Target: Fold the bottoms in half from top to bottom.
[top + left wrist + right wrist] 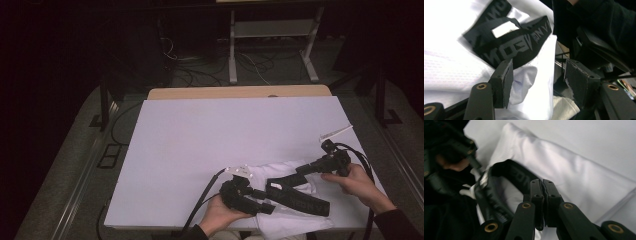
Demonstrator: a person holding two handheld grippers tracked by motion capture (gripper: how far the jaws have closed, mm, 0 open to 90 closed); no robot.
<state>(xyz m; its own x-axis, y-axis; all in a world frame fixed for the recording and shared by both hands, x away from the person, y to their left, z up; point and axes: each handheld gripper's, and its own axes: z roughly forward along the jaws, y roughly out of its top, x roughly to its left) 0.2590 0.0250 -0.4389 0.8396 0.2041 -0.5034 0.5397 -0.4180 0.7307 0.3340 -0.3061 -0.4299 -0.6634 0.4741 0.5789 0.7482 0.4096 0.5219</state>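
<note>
white garment | black lettered waistband | crumpled at table edge

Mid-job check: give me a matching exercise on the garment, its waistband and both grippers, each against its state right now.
Things:
1. left gripper
2. right gripper
3. white garment
4. black waistband

States:
A. jaws pressed together
B. lies on the table's near edge
C. jaws apart, white cloth between them
D. carries grey lettering

Pairs: 1-C, 2-A, 3-B, 4-D
</note>
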